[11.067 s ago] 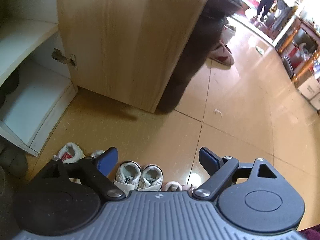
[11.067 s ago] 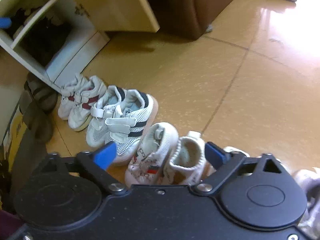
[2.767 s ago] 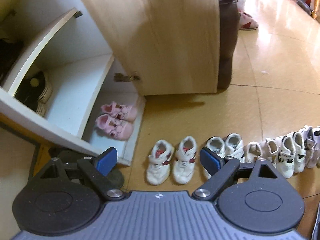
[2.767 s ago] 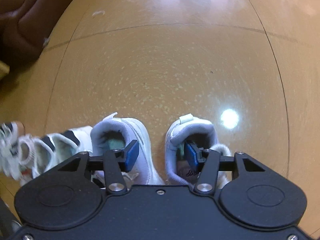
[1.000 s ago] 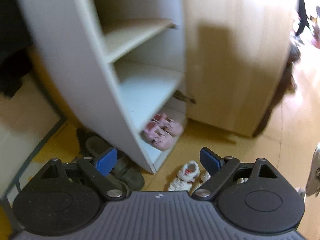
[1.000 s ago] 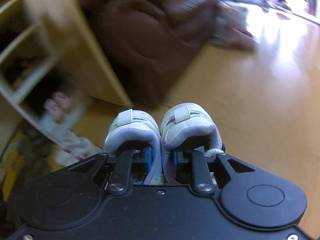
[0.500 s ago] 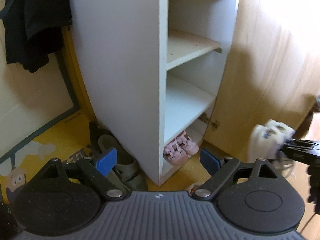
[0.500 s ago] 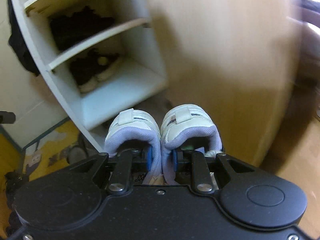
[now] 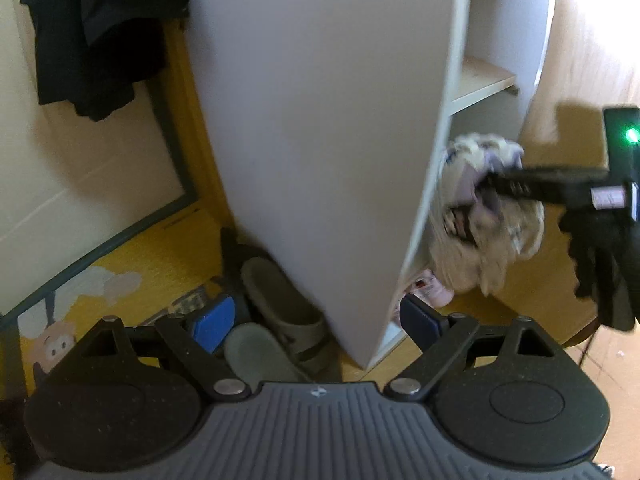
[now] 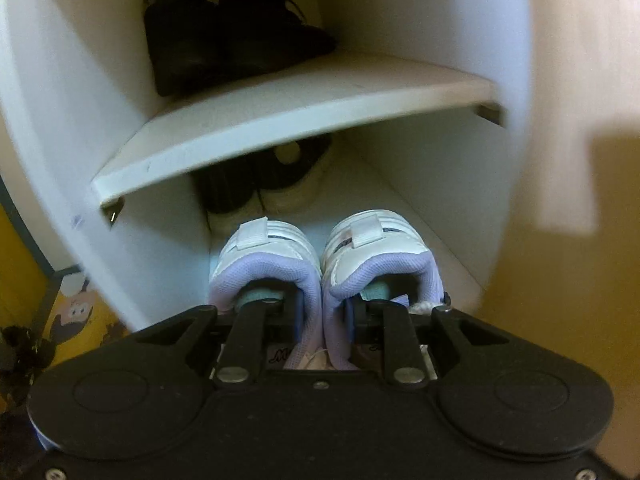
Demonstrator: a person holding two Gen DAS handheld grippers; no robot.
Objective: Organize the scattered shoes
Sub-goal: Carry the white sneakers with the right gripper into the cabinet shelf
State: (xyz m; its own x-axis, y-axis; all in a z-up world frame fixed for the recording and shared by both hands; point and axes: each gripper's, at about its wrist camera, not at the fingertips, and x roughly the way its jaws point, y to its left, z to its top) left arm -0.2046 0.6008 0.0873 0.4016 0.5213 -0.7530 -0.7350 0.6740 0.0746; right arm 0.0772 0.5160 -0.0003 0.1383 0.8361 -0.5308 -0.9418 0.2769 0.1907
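Left wrist view: the left claw (image 9: pixel 316 318) stands spread and empty before the smooth white side panel of the shoe cabinet (image 9: pixel 328 128), with rubbery grey-green sandals (image 9: pixel 280 320) on the floor below. To the right, the right claw (image 9: pixel 486 184) carries the pair of small sneakers (image 9: pixel 480 232) toward the cabinet opening.

Right wrist view: the right claw (image 10: pixel 322 318) pinches the two padded lilac collars of the sneakers (image 10: pixel 324 256) together. They hang just before the lower shelf (image 10: pixel 360 200), where dark shoes (image 10: pixel 256 176) sit at the back. The step in hand looks like shelving; next they need pushing inward, lowering level, then releasing.

Your lower shelf (image 10: pixel 400 216) is free in front; dark shoes (image 10: pixel 256 184) block its back, upper shelf (image 10: pixel 304 108) overhangs.
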